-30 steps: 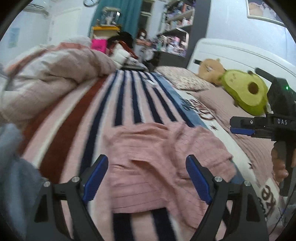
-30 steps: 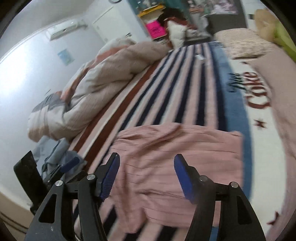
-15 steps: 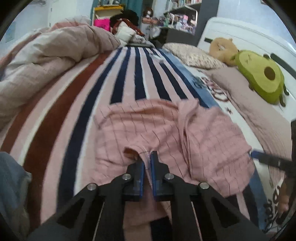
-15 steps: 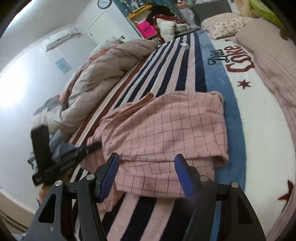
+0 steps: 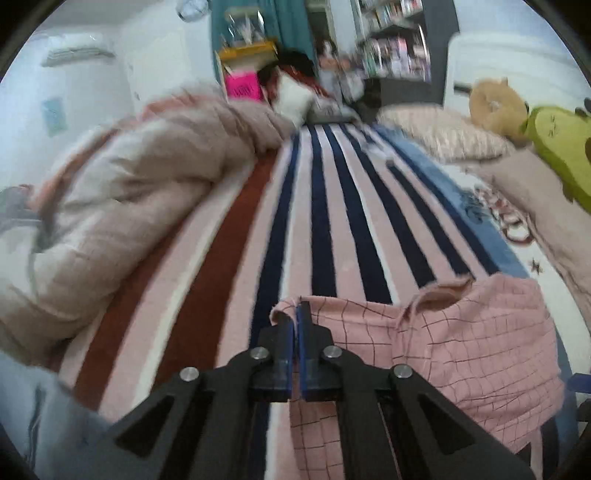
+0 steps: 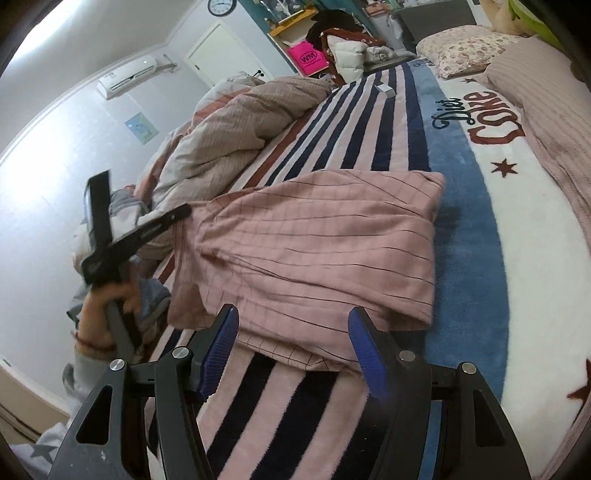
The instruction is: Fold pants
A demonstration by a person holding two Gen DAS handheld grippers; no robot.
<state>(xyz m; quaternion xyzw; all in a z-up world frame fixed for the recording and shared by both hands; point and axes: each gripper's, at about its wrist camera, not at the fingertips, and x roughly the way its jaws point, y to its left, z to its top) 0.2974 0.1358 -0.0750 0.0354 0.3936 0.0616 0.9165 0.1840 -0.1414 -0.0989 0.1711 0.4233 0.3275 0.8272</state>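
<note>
One pair of pink checked pants [image 6: 314,251] on one striped blanket [image 5: 325,206] — two grippers, left gripper [image 5: 296,314] and right gripper [image 6: 291,332] — one avocado plush [image 5: 561,147], one wall clock [image 6: 221,5], one rumpled duvet [image 6: 236,125].

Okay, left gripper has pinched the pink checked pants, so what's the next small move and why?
Probably lower the right gripper and close it on the pink checked pants' near edge: its jaws stand open just above that hem, while the left gripper is shut on one corner.

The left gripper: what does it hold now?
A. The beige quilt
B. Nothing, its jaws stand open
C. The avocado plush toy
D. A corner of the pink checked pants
D: the left gripper has its jaws shut on an edge of the pink checked pants, pulling the cloth taut above the striped blanket.
</note>
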